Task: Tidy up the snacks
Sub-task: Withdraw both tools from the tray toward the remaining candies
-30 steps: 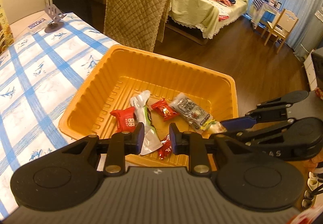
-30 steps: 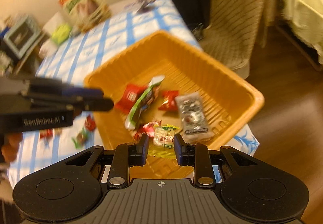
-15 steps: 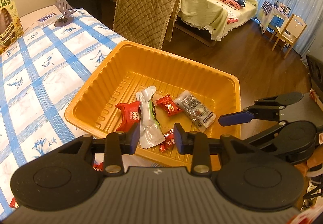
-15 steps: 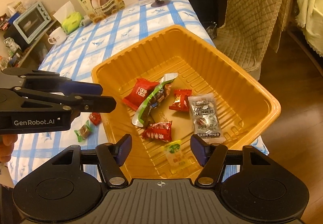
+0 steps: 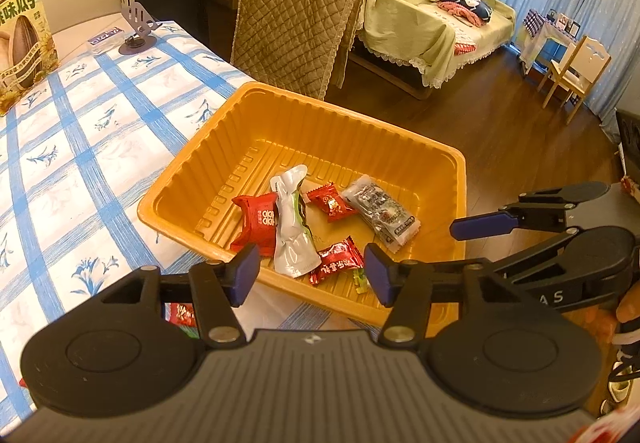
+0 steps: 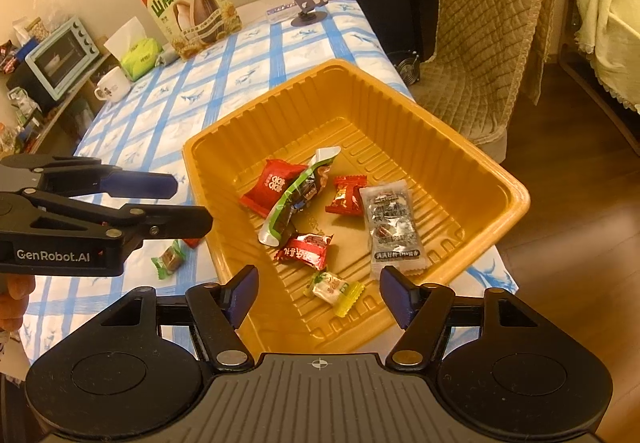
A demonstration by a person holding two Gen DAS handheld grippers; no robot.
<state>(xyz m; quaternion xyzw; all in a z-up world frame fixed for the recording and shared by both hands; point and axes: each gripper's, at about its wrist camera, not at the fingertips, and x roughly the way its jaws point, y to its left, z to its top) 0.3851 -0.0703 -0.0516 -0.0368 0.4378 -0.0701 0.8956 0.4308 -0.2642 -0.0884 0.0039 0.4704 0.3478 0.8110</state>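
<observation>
Tilting steeply down over the near edge of the orange tray (image 6: 472, 147), both tongs hang side by side, each held in a hand at the counter's corner. The left tongs (image 5: 306, 271) have their blue pads spreading apart with nothing pressed between them; past the gap lie a silver-green pouch (image 5: 294, 231) and a red candy (image 5: 338, 261) on the tray floor. The right tongs (image 6: 320, 293) are also widening, their pads standing clear of a small yellow-green candy (image 6: 334, 289) that lies on the tray floor just beyond and between them, untouched.

Deeper in the tray sit a red packet (image 6: 272, 185), a second small red sweet (image 6: 348, 195) and a clear packet with dark print (image 6: 394, 227), all loose and close together near the middle, none stacked high. The tray rests on the counter (image 6: 248, 55), which wears a blue-checked cloth, and its far right corner juts toward the counter's edge.

Outside the tray, on the cloth to its left, lies a green-wrapped candy (image 6: 170, 257) with a bit of red wrapper just behind it, partly hidden under the left tongs as seen from the right wrist. Farther back stand a big sunflower-seed box (image 6: 192, 13), a phone stand (image 6: 308, 5), a white mug (image 6: 112, 87) and a tissue pack (image 6: 140, 57). A quilt-covered chair (image 6: 488, 27) is pushed up near the counter's far side, and a draped sofa (image 5: 424, 19) sits beyond it.
</observation>
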